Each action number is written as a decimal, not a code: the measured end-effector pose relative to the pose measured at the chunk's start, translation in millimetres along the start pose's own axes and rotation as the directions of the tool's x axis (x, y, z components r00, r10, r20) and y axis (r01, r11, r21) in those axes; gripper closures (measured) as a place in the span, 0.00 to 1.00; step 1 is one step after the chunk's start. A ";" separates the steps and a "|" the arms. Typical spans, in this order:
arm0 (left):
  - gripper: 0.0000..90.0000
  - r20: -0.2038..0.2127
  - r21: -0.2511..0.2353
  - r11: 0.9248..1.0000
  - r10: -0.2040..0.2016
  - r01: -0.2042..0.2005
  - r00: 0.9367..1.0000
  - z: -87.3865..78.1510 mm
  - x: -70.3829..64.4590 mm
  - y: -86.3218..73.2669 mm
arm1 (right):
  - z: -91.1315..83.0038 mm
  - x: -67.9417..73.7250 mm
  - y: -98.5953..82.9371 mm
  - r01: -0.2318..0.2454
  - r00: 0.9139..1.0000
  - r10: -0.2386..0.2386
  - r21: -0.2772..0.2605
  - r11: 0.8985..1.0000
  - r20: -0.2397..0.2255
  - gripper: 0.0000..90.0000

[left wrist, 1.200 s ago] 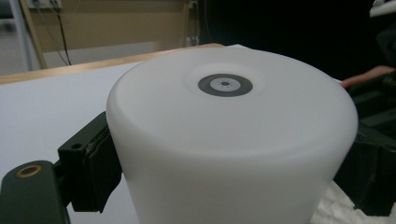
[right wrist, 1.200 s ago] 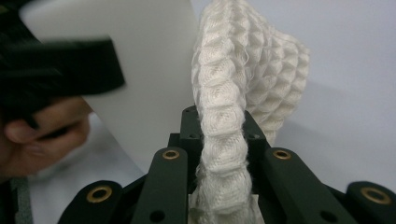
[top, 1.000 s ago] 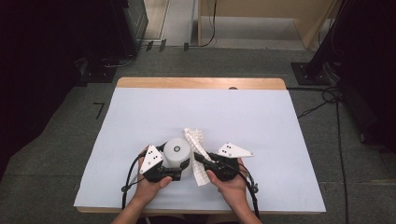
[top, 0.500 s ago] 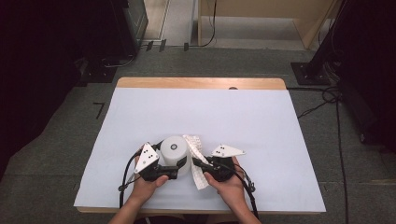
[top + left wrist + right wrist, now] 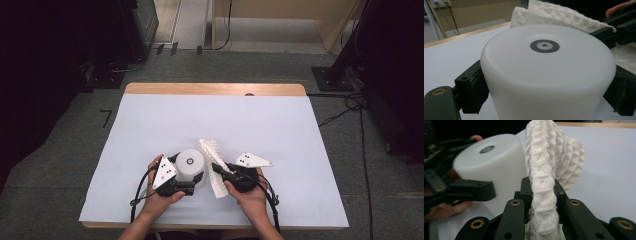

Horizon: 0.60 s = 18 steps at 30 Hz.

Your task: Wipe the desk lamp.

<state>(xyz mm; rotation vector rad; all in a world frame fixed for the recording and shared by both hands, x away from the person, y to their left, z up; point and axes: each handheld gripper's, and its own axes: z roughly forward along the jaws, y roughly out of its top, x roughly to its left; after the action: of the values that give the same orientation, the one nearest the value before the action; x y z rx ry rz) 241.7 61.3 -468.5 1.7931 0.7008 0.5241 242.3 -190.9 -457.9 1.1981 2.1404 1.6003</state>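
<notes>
Just left of centre in the lower part of the high view, a white cup (image 5: pixel 191 165) is held upside down by the left gripper (image 5: pixel 186 188); in the left gripper view the jaws are seen pressed against both sides of the cup (image 5: pixel 549 75), its flat base with a dark ring turned upward. To its right, a white waffle-weave cloth (image 5: pixel 212 165) is pinched between the closed jaws of the right gripper (image 5: pixel 220 170), and in the right gripper view the cloth (image 5: pixel 544 182) is seen standing up out of the jaws as a bunched strip just beside the cup (image 5: pixel 496 165). Compared with a second ago, both hands are drawn slightly back toward the lower edge of the frame and closer together, so that cup and cloth are now brought side by side over the pale blue table (image 5: pixel 300 140). This is judged to mean that wiping of the cup wall with the cloth is about to begin, contact between the two not being clearly shown yet.
</notes>
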 end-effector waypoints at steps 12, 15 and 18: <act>0.06 -0.246 0.004 0.998 -0.064 0.067 0.967 5.9 -30.2 0.0 | 5.8 -14.2 -10.6 -0.032 0.998 0.030 0.038 0.999 0.051 0.86; 0.10 -0.228 0.005 0.998 -0.061 0.063 0.972 4.6 -29.2 1.0 | 11.1 -12.2 -13.6 -0.029 0.999 0.025 0.076 0.997 0.046 0.86; 0.10 -0.199 0.004 0.997 -0.081 0.083 0.977 3.3 -22.6 1.7 | 15.5 -9.9 -16.0 -0.033 0.999 0.029 0.101 0.994 0.044 0.86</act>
<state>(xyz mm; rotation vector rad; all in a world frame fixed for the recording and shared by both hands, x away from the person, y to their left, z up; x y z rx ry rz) 227.7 43.2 -468.2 1.7300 0.9133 0.6506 250.3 -188.2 -480.8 1.2894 2.2115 1.4797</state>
